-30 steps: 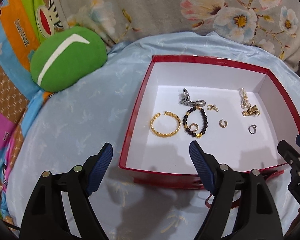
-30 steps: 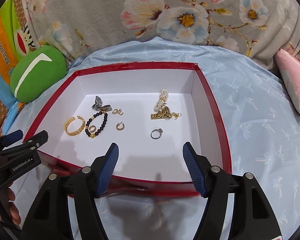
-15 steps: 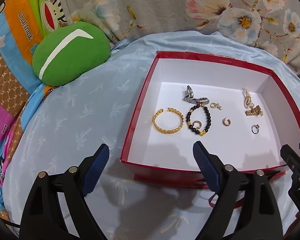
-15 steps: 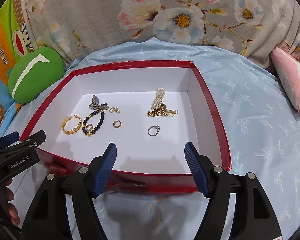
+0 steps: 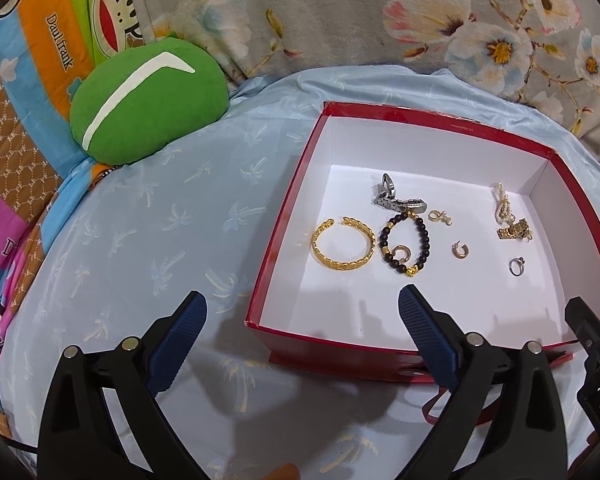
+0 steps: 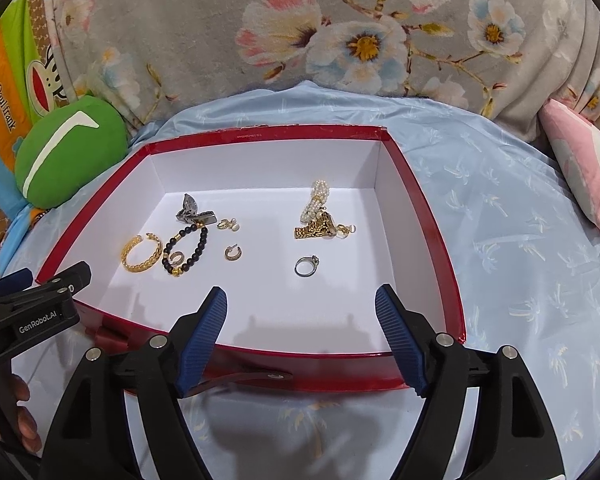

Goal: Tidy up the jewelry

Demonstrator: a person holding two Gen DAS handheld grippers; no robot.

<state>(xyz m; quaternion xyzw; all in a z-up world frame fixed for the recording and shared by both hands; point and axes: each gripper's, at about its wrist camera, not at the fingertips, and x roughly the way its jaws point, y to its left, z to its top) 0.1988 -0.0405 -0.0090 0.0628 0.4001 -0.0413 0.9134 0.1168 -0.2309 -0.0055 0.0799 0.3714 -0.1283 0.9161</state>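
A red box (image 5: 288,208) (image 6: 432,232) with a white inside holds the jewelry. Inside lie a gold bangle (image 5: 342,248) (image 6: 141,254), a black bead bracelet (image 5: 406,244) (image 6: 186,250), a silver clasp piece (image 5: 396,198) (image 6: 194,210), small gold earrings (image 5: 459,250) (image 6: 233,253), a silver ring (image 5: 516,266) (image 6: 306,266) and a pearl and gold chain heap (image 5: 510,220) (image 6: 320,216). My left gripper (image 5: 302,312) hovers over the box's near left corner, jaws opening, nothing between them. My right gripper (image 6: 300,308) hovers at the near wall, jaws opening, empty.
The box rests on a light blue cloth (image 5: 140,240) over a round surface. A green cushion (image 5: 148,100) lies at the left and a pink pillow (image 6: 584,168) at the right. A floral blanket (image 6: 300,20) rises behind. A hand (image 6: 22,420) holds the left gripper.
Both grippers' jaws have spread wider. The left view has shifted slightly, with the box now sitting further right in it. The jewelry has not moved.
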